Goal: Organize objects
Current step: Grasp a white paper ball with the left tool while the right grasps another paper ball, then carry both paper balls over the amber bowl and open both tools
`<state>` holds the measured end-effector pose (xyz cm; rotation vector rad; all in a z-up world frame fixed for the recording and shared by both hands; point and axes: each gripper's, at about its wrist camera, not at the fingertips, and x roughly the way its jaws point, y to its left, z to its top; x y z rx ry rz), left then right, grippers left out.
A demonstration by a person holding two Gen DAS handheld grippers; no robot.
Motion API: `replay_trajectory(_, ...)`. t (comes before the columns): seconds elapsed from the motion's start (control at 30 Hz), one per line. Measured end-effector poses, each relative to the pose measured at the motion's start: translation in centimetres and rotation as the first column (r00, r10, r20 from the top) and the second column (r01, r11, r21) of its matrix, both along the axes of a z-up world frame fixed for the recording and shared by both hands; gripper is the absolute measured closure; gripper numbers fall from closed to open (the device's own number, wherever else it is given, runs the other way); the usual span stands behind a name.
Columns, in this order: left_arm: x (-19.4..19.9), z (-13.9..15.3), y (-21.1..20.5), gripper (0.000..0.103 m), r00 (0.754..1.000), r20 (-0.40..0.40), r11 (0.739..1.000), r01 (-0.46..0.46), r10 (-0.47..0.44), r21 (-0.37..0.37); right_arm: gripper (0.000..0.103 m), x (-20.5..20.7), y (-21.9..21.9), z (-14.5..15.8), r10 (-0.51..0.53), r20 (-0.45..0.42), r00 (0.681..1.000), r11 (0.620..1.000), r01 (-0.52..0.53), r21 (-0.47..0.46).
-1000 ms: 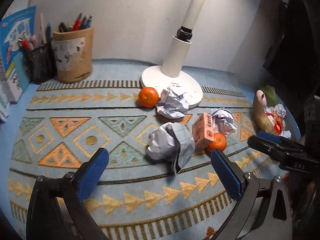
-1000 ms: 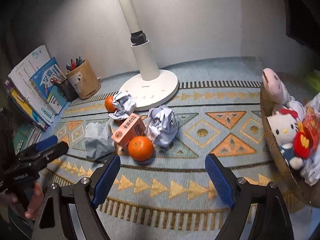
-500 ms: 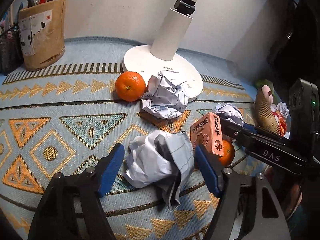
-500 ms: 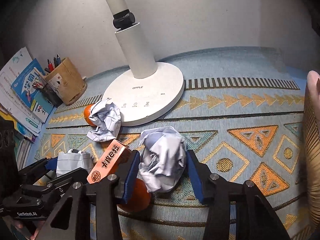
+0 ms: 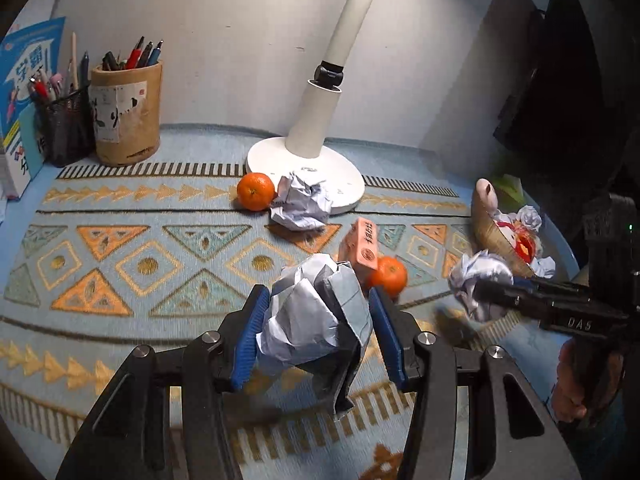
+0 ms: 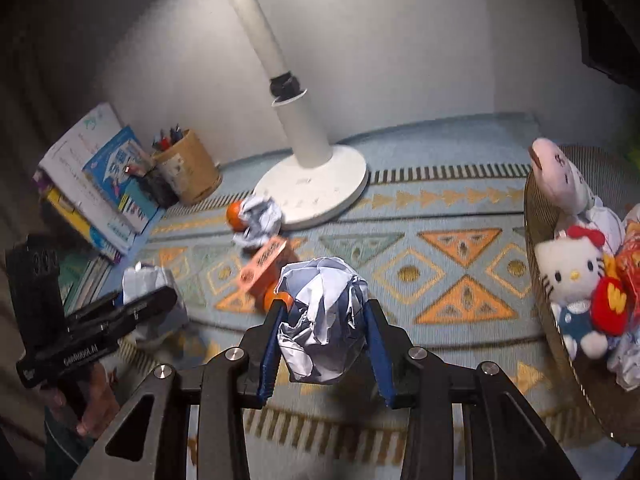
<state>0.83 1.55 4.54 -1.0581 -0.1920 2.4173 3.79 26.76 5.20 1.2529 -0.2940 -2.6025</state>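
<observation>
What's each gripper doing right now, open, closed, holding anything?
Left gripper: jaws have just been closing, now shut on a crumpled paper ball.
Right gripper: jaws have just been closing, now shut on another paper wad.

Three paper balls [image 5: 316, 312], two oranges [image 5: 256, 191]

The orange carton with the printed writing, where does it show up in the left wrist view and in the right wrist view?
Left wrist view: the orange carton is right of centre, just beyond the crumpled paper ball that the left gripper grips.
Right wrist view: the carton is left of centre, behind and left of the right gripper.
Shared landmark: the white lamp base, beyond the carton in both.
</observation>
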Motion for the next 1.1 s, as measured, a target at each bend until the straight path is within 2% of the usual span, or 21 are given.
replay_trajectory(0.1,2.0,-0.8,-0.2,0.054,0.999,0.028,0.999,-0.019,0.018,0.028,0.065,3.1,-1.1,-1.5,0.084,0.069,0.994,0.994,-0.088,0.070)
replay_trajectory(0.2,2.9,-1.9,-0.1,0.054,0.997,0.069,0.999,-0.028,0.026,0.039,0.065,4.9,-3.0,-3.3,0.117,0.081,0.990,0.970,-0.132,0.205)
replay_trajectory(0.23,3.3,-2.1,-0.1,0.054,0.997,0.072,0.999,-0.033,0.030,0.040,0.062,5.2,-3.3,-3.7,0.126,0.081,0.989,0.963,-0.141,0.228)
replay_trajectory(0.27,3.7,-2.2,-0.1,0.054,0.998,0.058,0.999,-0.039,0.037,0.036,0.053,5.4,-3.5,-4.0,0.129,0.079,0.988,0.961,-0.145,0.236)
replay_trajectory(0.3,4.3,-2.3,-0.1,0.054,0.999,0.036,0.999,-0.040,0.039,0.030,0.041,5.7,-3.5,-4.2,0.126,0.078,0.989,0.963,-0.141,0.231)
replay_trajectory(0.33,4.7,-2.6,-0.2,0.054,0.999,0.020,0.999,-0.044,0.043,0.027,0.038,6.0,-3.4,-4.2,0.117,0.077,0.990,0.967,-0.131,0.217)
replay_trajectory(0.4,5.1,-2.6,-0.3,0.054,0.998,0.008,0.998,-0.062,0.062,0.017,0.036,6.8,-3.2,-4.2,0.094,0.063,0.994,0.978,-0.104,0.179)
replay_trajectory(0.47,5.5,-2.2,-0.2,0.054,0.996,-0.040,0.997,-0.080,0.080,0.008,0.034,7.6,-3.0,-4.2,0.067,0.055,0.996,0.988,-0.074,0.135)
replay_trajectory(0.6,5.6,-2.2,0.8,0.054,0.996,-0.055,0.996,-0.067,0.065,-0.050,0.031,7.9,-2.9,-5.4,-0.048,0.090,0.995,0.993,0.037,0.116)
replay_trajectory(0.77,6.0,-2.3,1.4,0.054,0.996,-0.080,0.994,-0.058,0.051,-0.094,0.032,7.5,-4.3,-5.7,-0.130,0.056,0.990,0.983,0.121,0.142)
replay_trajectory(0.83,6.0,-2.3,1.5,0.054,0.996,-0.080,0.993,-0.057,0.049,-0.099,0.046,7.2,-4.5,-5.6,-0.149,0.041,0.988,0.981,0.143,0.129)
replay_trajectory(0.87,6.0,-2.3,1.5,0.054,0.996,-0.080,0.994,-0.056,0.048,-0.098,0.057,7.2,-4.4,-5.6,-0.162,0.035,0.986,0.980,0.156,0.125)
replay_trajectory(1.1,6.0,-2.4,1.7,0.054,0.996,-0.076,0.993,-0.054,0.046,-0.109,0.060,8.4,-2.5,-4.3,-0.197,-0.015,0.980,0.978,0.198,0.059)
